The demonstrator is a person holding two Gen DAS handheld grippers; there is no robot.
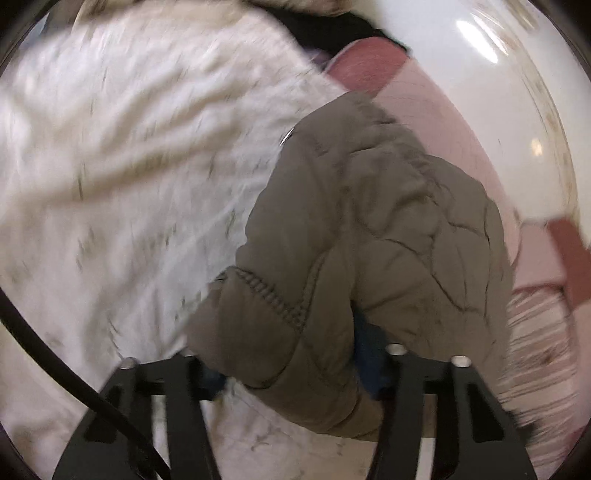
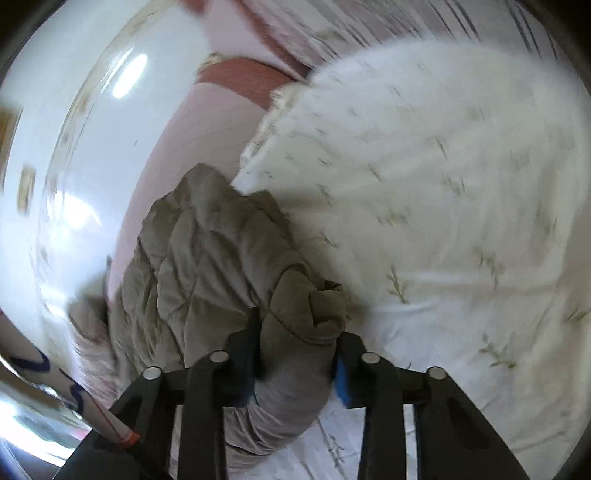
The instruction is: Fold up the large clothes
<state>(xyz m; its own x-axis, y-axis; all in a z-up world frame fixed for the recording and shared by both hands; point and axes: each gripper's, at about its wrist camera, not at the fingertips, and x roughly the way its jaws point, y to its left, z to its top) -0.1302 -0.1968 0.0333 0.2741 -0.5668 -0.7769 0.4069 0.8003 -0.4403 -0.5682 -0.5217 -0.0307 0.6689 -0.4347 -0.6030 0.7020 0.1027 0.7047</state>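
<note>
An olive-brown quilted jacket (image 1: pixel 369 229) hangs bunched above a white bedspread with small leaf prints (image 1: pixel 129 166). My left gripper (image 1: pixel 291 373) is shut on a thick fold of the jacket near a stitched hem, the fabric filling the gap between its black fingers. In the right wrist view the same jacket (image 2: pixel 207 258) drapes away to the left. My right gripper (image 2: pixel 295 354) is shut on a rolled edge of it, blue pads pressing both sides. Both views are blurred by motion.
The white bedspread (image 2: pixel 443 203) covers the bed. A pink and dark red headboard or wall panel (image 1: pixel 424 96) stands beyond it, also in the right wrist view (image 2: pixel 207 122). A dark garment (image 1: pixel 332 29) lies at the far edge. Striped fabric (image 1: pixel 535 332) shows at right.
</note>
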